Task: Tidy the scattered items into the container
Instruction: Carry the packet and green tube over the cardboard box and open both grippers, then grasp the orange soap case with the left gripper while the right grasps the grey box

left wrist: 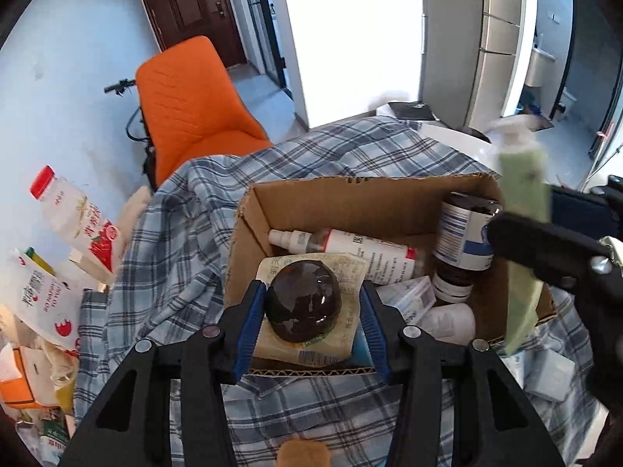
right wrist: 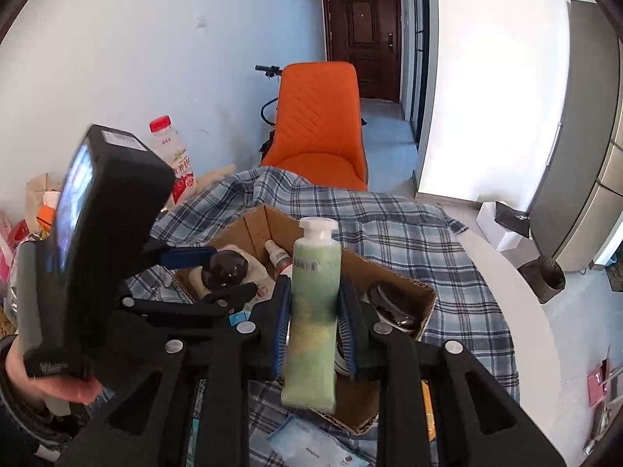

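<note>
An open cardboard box (left wrist: 311, 198) stands on a plaid cloth. My left gripper (left wrist: 313, 292) reaches over its near wall, open. Between its blue pads (left wrist: 249, 319) a dark round jar (left wrist: 305, 303) rests on a pale packet (left wrist: 346, 268), with a clear gap at the right pad. The box also holds a white spray bottle (left wrist: 350, 247) and a brown pill bottle (left wrist: 463, 241). My right gripper (right wrist: 315, 295) is shut on a pale green tube (right wrist: 315, 311) with a white cap, held upright above the box (right wrist: 393, 272). That tube (left wrist: 523, 179) shows blurred at the right of the left wrist view.
An orange chair (left wrist: 190, 105) stands behind the plaid cloth (left wrist: 187, 225). A red-capped milk bottle (left wrist: 78, 218), packets and cartons crowd the left side. A white box (left wrist: 549, 373) lies right of the cardboard box. A blue-white sachet (right wrist: 311, 447) lies near me. The white table rim (right wrist: 518, 295) curves on the right.
</note>
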### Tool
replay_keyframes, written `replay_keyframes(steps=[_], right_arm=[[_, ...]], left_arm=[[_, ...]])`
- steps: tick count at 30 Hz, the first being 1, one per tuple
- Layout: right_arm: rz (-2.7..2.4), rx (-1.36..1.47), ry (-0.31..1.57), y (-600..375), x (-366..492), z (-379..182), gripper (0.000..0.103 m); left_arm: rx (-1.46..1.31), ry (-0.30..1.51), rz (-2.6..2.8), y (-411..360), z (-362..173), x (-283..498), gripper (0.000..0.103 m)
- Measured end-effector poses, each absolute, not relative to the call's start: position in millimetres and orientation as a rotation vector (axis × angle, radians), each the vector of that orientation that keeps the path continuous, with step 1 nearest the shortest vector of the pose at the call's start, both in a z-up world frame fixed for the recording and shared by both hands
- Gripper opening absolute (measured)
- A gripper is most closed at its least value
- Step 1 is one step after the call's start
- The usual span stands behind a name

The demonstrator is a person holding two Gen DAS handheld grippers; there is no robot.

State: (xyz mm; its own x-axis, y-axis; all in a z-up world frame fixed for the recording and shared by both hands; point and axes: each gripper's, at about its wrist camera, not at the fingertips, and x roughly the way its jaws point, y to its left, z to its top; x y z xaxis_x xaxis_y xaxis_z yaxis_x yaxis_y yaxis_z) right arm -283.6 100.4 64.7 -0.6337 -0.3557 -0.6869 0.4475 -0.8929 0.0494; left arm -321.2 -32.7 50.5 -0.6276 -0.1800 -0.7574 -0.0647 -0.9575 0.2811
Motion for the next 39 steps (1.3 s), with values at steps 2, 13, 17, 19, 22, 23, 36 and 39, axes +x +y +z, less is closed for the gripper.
replay_keyframes(steps=[2,13,17,19,22,23,36,39], right_arm=[[-2.49,1.03,0.177,98.5,-287.5,58.7,0.022],[-2.493,0.971,-0.091,154.9,-253.0,77.8,0.066],[-2.462,0.97,-0.111,181.9,-208.6,76.5,0.066],[-2.461,1.007,-0.053,185.0,-193.6,64.4,0.066],[-2.476,1.083,0.03,183.1,-185.4,39.4,0.066],[-2.466,1.108,0.037,182.6,-184.1,31.7,0.066],[-2.384,1.229,0.166,197.5,-171.6,-22.5,0.064],[-2.37,1.245,0.211,200.0,-173.9,-28.3,0.062]], left_arm=[[1.294,-0.421,-2.746,-33.6,55.3,-318.8,0.08],[1.206,-0.482,-2.698,-62.2,68.8,-271.5,0.084],[1.302,-0.442,-2.721,-78.6,51.2,-232.1,0.084],[1.357,-0.451,-2.706,-79.4,39.5,-223.4,0.084],[1.412,-0.505,-2.665,-73.8,17.9,-218.5,0.084],[1.413,-0.531,-2.642,-72.0,11.5,-218.9,0.084],[1.566,-0.559,-2.643,-69.6,-32.2,-217.5,0.084],[1.607,-0.583,-2.632,-66.4,-40.6,-220.3,0.084]])
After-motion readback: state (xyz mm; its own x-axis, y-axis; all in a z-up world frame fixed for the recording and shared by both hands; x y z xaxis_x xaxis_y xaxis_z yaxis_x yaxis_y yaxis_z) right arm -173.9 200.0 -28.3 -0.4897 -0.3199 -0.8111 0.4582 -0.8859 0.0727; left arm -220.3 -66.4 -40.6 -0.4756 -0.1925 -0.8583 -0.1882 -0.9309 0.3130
